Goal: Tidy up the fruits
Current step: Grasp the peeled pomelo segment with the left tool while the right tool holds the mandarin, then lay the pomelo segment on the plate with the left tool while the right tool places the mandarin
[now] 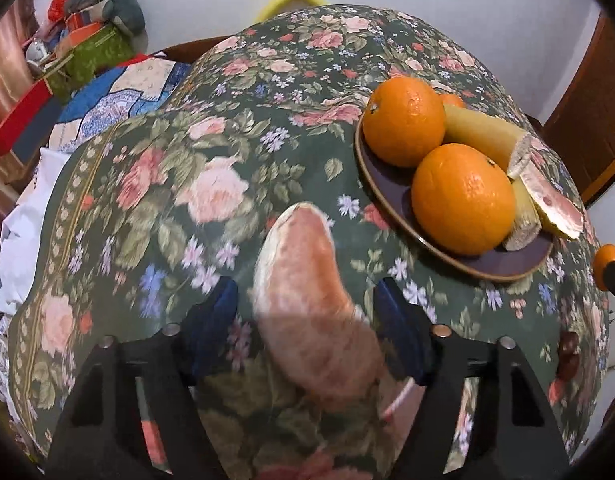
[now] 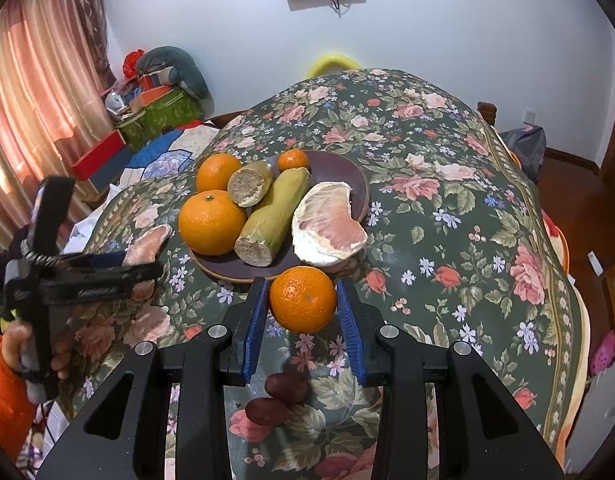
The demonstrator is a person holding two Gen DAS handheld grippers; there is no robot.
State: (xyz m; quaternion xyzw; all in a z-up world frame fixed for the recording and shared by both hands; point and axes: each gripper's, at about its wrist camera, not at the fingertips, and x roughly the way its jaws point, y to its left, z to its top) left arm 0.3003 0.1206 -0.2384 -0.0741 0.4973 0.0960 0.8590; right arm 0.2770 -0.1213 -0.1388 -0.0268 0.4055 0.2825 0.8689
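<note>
A dark plate (image 2: 347, 168) on the floral cloth holds two oranges (image 2: 212, 222), a small tangerine (image 2: 292, 160), two sugarcane pieces (image 2: 273, 210) and a peeled pomelo wedge (image 2: 329, 226); the plate also shows in the left wrist view (image 1: 391, 196). My right gripper (image 2: 303, 304) is shut on a tangerine (image 2: 302, 299), held just in front of the plate. My left gripper (image 1: 303, 312) is open around a pomelo segment (image 1: 307, 288) lying on the cloth left of the plate; its blue pads stand apart from the segment. The left gripper also shows in the right wrist view (image 2: 139, 266).
Two dark red dates (image 2: 285, 388) lie on the cloth below the right gripper. The floral cloth (image 2: 447, 220) covers a rounded table. Boxes and bedding (image 2: 155, 108) are stacked at the back left, by pink curtains (image 2: 35, 92).
</note>
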